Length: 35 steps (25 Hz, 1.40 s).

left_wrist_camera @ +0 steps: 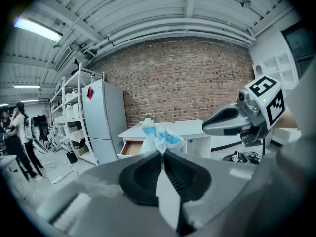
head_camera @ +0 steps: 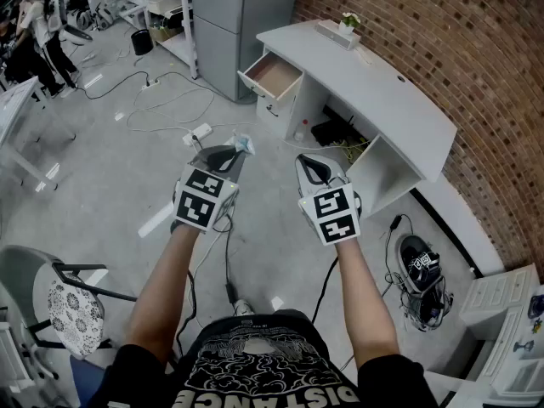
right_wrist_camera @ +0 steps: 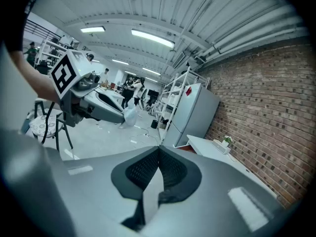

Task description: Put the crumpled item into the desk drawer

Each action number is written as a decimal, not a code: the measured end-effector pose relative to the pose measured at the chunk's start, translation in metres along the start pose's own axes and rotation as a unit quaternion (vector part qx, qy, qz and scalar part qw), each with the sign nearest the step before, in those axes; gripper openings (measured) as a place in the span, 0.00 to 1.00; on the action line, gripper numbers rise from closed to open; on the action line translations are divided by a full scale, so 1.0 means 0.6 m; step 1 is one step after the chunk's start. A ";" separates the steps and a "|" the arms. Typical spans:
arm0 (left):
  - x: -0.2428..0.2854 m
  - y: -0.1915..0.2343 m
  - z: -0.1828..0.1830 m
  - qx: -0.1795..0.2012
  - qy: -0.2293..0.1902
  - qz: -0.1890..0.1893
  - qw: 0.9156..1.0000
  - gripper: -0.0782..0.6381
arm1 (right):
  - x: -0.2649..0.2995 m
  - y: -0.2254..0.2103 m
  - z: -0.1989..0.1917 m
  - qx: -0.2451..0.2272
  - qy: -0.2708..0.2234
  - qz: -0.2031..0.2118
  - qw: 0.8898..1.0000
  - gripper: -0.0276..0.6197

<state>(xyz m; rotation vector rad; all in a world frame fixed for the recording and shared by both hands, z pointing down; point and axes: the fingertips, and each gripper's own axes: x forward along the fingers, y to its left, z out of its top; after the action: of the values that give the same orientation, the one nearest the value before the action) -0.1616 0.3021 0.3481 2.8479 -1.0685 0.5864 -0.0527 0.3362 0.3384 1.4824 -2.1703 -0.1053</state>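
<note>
Left gripper view is the clear one: left gripper point(left_wrist_camera: 162, 154) has its jaws clamped on a crumpled wad point(left_wrist_camera: 160, 136), white with blue patches. The wad bunches out just past the tips. In the head view it's only a small pale scrap at the tips of that gripper.

Right gripper view: right gripper point(right_wrist_camera: 159, 149) jaws pressed together, nothing between them. The left gripper shows off to its left, wad at the tip.

Only the head view shows both grippers side by side, apart, above the floor. The open drawer point(head_camera: 274, 75) of the white desk point(head_camera: 382, 100) is well ahead of the left gripper, slightly to its right. The wad isn't in it.
</note>
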 end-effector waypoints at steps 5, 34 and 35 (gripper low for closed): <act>-0.004 0.016 -0.003 -0.001 0.001 0.004 1.000 0.15 | 0.013 0.000 0.008 0.010 -0.008 -0.010 1.000 0.04; 0.190 0.033 0.035 -0.014 0.036 0.036 0.999 0.15 | 0.131 -0.163 -0.045 0.029 -0.018 0.034 0.999 0.05; 0.204 0.033 0.040 -0.015 0.038 0.038 0.998 0.15 | 0.137 -0.177 -0.048 0.030 -0.019 0.036 0.999 0.05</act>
<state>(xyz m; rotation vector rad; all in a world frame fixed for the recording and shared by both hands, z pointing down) -0.0818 0.2067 0.3684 2.7464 -1.1674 0.6710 0.0279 0.2264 0.3571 1.4442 -2.2723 -0.0447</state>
